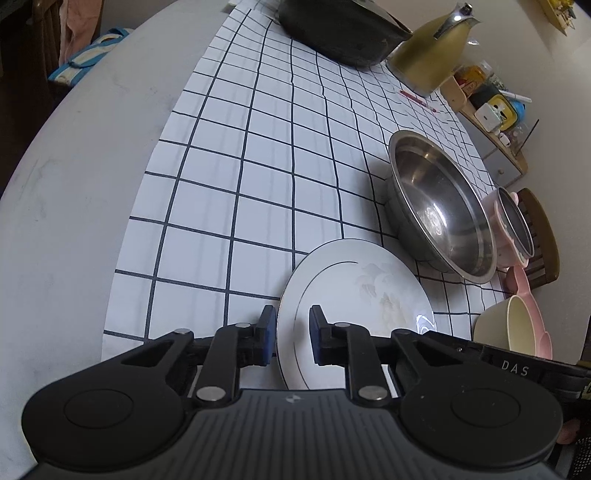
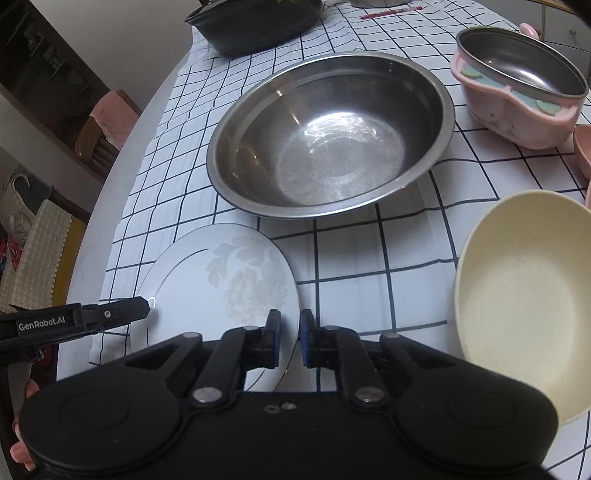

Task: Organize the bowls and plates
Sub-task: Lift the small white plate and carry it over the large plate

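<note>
A white plate (image 1: 354, 295) (image 2: 221, 280) with a faint flower print lies at the near edge of the checked tablecloth (image 1: 240, 166). My left gripper (image 1: 292, 332) (image 2: 146, 306) is shut on the plate's left rim, one pad outside the rim and one on the plate's face. My right gripper (image 2: 290, 334) is shut on the right rim, with the edge running between its blue pads. Behind the plate stands a large steel bowl (image 1: 439, 206) (image 2: 332, 147). A cream bowl (image 1: 517, 325) (image 2: 524, 295) sits to the right of the plate.
A pink container with a steel insert (image 1: 513, 225) (image 2: 517, 122) stands right of the steel bowl. A black pot (image 1: 340, 29) (image 2: 255, 26), a yellow kettle (image 1: 428, 51) and a red pen (image 1: 417, 99) are at the back. Bare grey table (image 1: 74, 184) lies left.
</note>
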Available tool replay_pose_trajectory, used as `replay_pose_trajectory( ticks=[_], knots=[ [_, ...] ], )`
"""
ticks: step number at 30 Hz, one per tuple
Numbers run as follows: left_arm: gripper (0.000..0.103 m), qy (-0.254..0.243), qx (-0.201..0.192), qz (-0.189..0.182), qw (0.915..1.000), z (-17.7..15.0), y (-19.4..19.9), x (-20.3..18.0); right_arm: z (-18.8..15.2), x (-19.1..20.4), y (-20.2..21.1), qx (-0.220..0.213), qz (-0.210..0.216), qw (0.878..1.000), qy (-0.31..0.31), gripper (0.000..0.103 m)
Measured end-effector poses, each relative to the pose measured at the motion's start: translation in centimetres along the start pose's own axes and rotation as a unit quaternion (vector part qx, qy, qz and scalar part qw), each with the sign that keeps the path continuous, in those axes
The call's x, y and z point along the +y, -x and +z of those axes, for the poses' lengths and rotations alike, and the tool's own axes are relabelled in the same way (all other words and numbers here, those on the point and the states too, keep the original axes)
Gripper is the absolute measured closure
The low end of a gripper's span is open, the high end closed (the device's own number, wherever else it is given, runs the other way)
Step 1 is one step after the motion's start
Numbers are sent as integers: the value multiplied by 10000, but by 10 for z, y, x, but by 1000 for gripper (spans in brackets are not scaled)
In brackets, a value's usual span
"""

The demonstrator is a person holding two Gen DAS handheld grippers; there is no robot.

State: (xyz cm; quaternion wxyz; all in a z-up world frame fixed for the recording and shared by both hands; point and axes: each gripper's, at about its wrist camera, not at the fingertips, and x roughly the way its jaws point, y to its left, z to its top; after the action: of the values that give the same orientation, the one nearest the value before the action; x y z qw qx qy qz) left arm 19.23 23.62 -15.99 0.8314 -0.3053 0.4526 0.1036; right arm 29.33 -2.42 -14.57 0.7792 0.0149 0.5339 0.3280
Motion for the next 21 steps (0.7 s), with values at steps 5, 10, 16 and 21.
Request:
replay_pose_trajectory(
  ticks=[5,10,16,21],
  knots=[
    [86,2,13,-24,10000,-2,2,2,-2,1,1,-20,-23,10000,15,93],
    [86,-26,30,-16,10000,-7,5,0,-7,-1,6,-36,4,10000,-74,94],
    [87,-145,12,-23,9999,-13,14,-5,-15,2,15,2,-45,9999,-118,94],
    [86,-178,10,-44,9998,-18,24,-9,-22,2,26,-48,-5,9998,-183,95]
  ],
)
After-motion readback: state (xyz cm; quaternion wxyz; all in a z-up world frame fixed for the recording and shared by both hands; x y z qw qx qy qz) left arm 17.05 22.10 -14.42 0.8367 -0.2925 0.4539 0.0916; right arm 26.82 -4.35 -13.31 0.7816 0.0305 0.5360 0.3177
